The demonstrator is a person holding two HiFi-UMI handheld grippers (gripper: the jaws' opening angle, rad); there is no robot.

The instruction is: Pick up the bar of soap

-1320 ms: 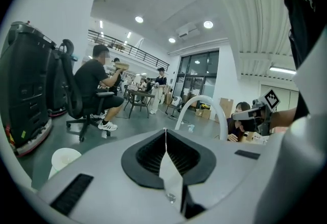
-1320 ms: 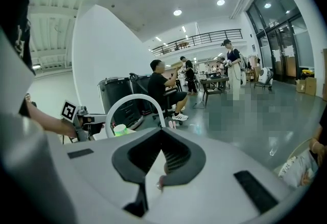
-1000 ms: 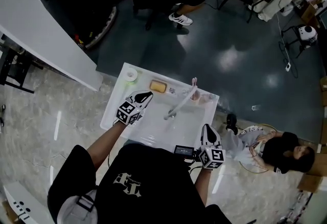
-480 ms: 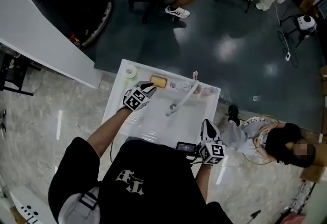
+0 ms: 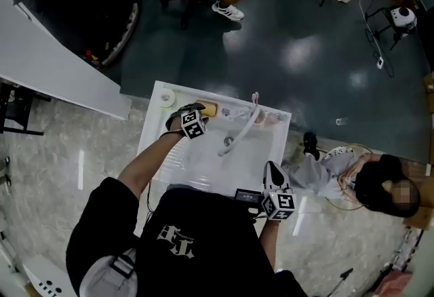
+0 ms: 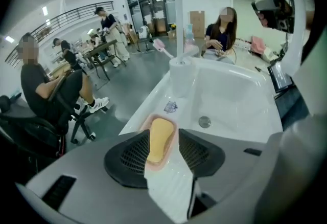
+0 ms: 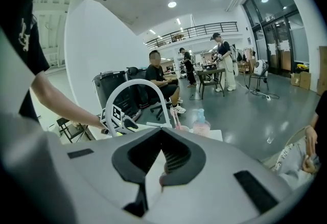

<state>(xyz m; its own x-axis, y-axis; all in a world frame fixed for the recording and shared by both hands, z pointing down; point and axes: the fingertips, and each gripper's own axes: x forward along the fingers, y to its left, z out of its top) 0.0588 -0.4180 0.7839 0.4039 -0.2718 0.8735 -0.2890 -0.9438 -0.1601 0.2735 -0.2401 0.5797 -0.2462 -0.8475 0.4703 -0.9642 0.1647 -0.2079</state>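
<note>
The bar of soap is yellow and lies in a pink dish on the back rim of the white sink. My left gripper reaches over the basin to it. In the left gripper view the soap lies between the two black jaws of the left gripper, which are opening and stand either side of the dish without pressing on it. My right gripper hangs at the sink's front right corner, away from the soap. In its own view the right gripper has its jaw tips together and holds nothing.
A white curved faucet stands at mid-basin, right of the soap, with the drain beyond. A pink toothbrush and a pink bottle stand at the back right. A round white object sits at the back left corner. People sit nearby.
My left gripper has moved from the sink's left side up to the back rim and now straddles the soap dish, with its jaws wider apart. The right gripper has stayed put.
</note>
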